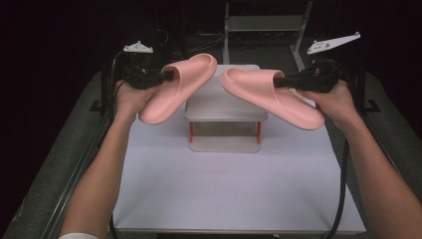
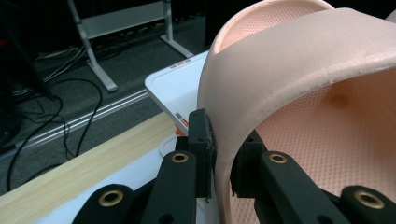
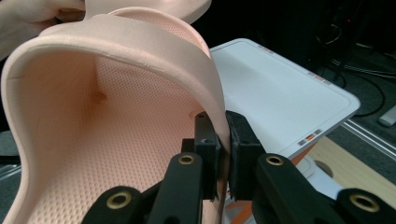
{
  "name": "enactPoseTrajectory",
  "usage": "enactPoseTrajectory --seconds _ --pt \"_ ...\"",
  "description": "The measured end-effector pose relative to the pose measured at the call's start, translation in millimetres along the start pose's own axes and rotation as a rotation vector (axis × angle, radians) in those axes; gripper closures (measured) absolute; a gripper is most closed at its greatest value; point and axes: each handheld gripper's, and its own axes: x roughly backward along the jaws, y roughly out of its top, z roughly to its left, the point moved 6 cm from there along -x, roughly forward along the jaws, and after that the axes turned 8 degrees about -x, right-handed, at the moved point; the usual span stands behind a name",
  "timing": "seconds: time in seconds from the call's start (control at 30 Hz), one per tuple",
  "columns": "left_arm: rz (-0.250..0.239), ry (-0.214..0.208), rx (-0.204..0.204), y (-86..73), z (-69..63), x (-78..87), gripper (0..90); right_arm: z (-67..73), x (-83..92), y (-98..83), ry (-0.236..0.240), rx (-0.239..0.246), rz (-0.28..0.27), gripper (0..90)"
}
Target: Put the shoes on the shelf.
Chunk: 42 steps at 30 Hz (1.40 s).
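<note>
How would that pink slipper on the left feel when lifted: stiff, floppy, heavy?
Probably light: the left slipper hangs in the air from thin fingers pinching only its strap. Likely soft foam yet holding its shape, as the strap keeps its arch. The dimpled footbed suggests it isn't slippery.

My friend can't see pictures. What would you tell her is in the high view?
Two hands each hold a gripper clamped on a pink slipper, the left slipper and the right slipper, both lifted above a small white two-level rack at the back of a white table. The room around is dark.

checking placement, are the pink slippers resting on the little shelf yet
No, each pink slipper hangs in the air above the shelf, clamped by a hand-held gripper.
</note>
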Motion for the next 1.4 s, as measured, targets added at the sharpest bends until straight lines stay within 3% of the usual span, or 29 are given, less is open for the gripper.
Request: enactPoseTrajectory --seconds 0.37,0.57,0.97,1.4 --pt "0.019 0.024 0.023 9.3 12.1 -9.5 80.8 -18.2 -17.5 12.4 -0.034 -0.033 0.009 83.8" --pt "0.029 0.031 0.043 8.2 18.1 -16.2 80.8 -31.0 -21.6 22.3 -0.085 -0.040 0.016 84.0" --pt "0.066 0.035 0.025 11.0 14.6 -29.3 80.8 -48.6 -43.6 24.0 -0.159 -0.075 0.026 84.0" --pt "0.087 0.028 0.029 12.6 13.6 -41.9 80.8 -65.8 -46.8 23.6 -0.231 -0.123 0.012 84.0"
